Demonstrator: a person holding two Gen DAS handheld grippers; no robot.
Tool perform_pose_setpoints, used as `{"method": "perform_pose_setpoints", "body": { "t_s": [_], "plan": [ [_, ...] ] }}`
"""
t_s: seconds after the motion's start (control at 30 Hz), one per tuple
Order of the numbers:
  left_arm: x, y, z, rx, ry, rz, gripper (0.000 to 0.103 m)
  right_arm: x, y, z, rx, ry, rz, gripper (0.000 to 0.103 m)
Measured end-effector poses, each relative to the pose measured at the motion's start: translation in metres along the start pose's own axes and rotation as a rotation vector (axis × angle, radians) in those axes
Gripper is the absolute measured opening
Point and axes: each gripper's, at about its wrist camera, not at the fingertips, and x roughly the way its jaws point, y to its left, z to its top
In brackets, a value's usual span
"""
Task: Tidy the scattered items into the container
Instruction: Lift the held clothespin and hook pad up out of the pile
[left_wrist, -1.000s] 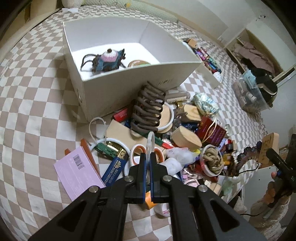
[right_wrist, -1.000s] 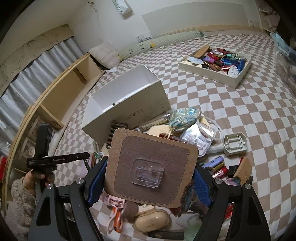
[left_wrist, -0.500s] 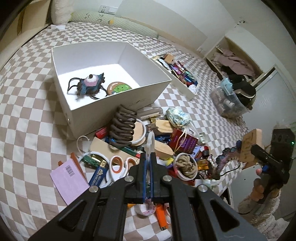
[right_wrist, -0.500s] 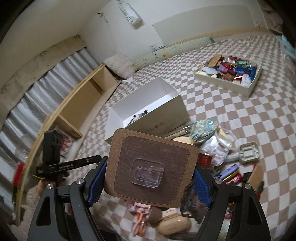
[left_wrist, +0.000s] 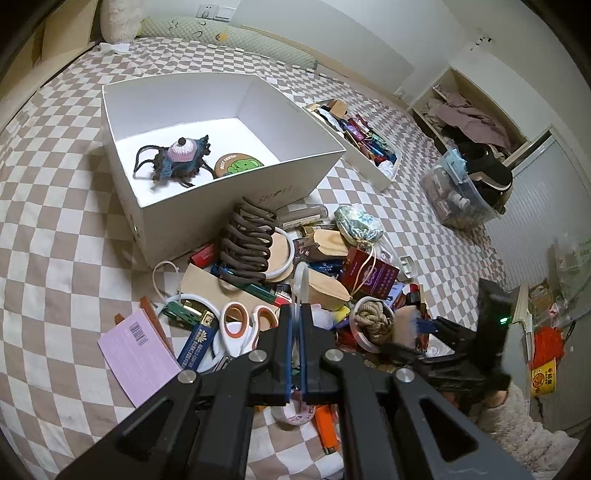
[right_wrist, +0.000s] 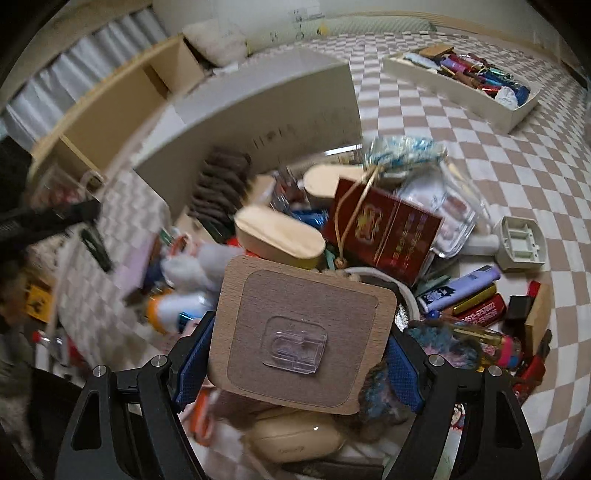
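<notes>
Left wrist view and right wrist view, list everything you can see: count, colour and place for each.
Open white cardboard box: one, white, on the checkered cover behind the pile.
Crocheted purple-and-blue toy: one, inside the box.
Round brown-and-green badge: one, inside the box, beside the toy.
Brown coiled hair ties: one stack, in front of the box.
Orange-handled scissors: one pair, pile's near edge.
Pink paper slip: one, left of the pile.
Dark red packet: one, on top of the pile.
Shallow white tray: one, full of small items, far right.
Left gripper: shut on a thin white loop.
Right gripper: clamping a square wooden plaque.
</notes>
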Motion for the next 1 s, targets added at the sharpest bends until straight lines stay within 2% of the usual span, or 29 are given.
{"method": "perform_pose_setpoints", "body": {
  "t_s": [0.13,0.23,0.3,0.5,0.57,0.73,0.77,0.9,0.93,1.0],
  "plan": [
    [0.000,0.004,0.001,-0.015,0.003,-0.011,0.004,0.012,0.006,-0.002,-0.075,0.008,-0.054,0.083],
    [-0.001,0.006,0.002,-0.026,0.003,-0.019,0.004,0.009,0.012,-0.002,-0.128,-0.024,-0.053,0.084],
    [-0.001,0.007,0.003,-0.028,0.003,-0.016,0.004,0.009,0.013,0.000,-0.140,-0.026,-0.053,0.095],
    [0.002,0.008,0.002,-0.030,0.013,-0.007,0.004,0.019,0.022,0.008,-0.175,0.024,-0.081,0.095],
    [0.002,0.009,0.002,-0.031,0.013,-0.007,0.004,0.024,0.026,0.009,-0.195,0.036,-0.110,0.095],
    [0.003,0.009,0.001,-0.032,0.017,-0.006,0.004,0.028,0.047,0.002,-0.324,0.020,-0.253,0.095],
    [0.003,0.010,0.000,-0.032,0.017,-0.005,0.004,0.028,0.051,0.000,-0.347,0.015,-0.275,0.091],
    [0.004,0.012,0.000,-0.033,0.022,-0.002,0.004,0.028,0.057,-0.009,-0.412,0.008,-0.345,0.065],
    [0.004,0.012,0.000,-0.033,0.022,-0.002,0.004,0.025,0.056,-0.010,-0.418,-0.011,-0.362,0.061],
    [0.004,0.013,0.000,-0.033,0.021,-0.002,0.004,0.019,0.051,-0.010,-0.387,-0.028,-0.344,0.054]
  ]
}}
